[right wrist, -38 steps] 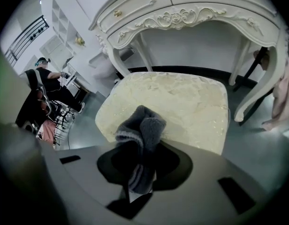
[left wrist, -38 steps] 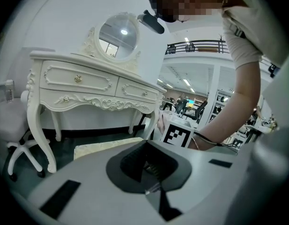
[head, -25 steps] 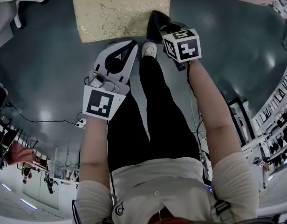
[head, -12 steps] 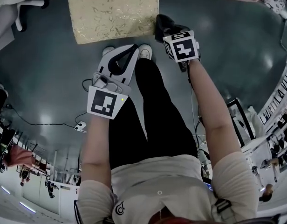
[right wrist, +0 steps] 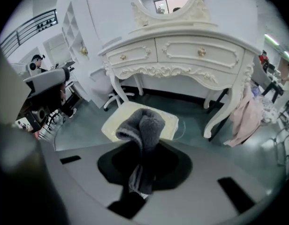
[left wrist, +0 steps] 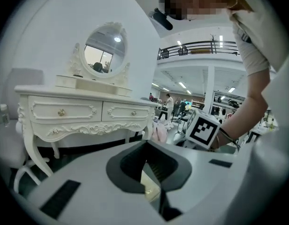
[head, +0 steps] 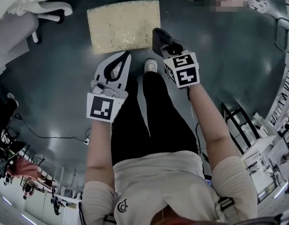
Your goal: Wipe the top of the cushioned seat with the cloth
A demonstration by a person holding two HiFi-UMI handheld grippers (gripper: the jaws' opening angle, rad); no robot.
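The cushioned seat point(head: 123, 27) is a pale gold square pad low over the dark floor, also seen as the seat point(right wrist: 168, 121) beyond the right jaws. My right gripper point(head: 159, 36) is shut on a dark grey cloth point(right wrist: 142, 123), which stands up bunched out of the jaws of the right gripper point(right wrist: 143, 168) and hangs just off the seat's right near corner. My left gripper point(head: 126, 55) is held near the seat's front edge. In its own view the left gripper point(left wrist: 147, 146) has its jaws together with nothing between them.
A white ornate dressing table point(right wrist: 182, 55) with an oval mirror stands behind the seat. A white chair base point(head: 46, 11) lies to the left. A pink garment point(right wrist: 245, 116) hangs at the table's right leg. The person's shoe point(head: 150, 65) is just short of the seat.
In the head view the seat now looks smaller and farther right. Both grippers have dropped lower in the picture. The right gripper keeps the cloth and the left stays shut.
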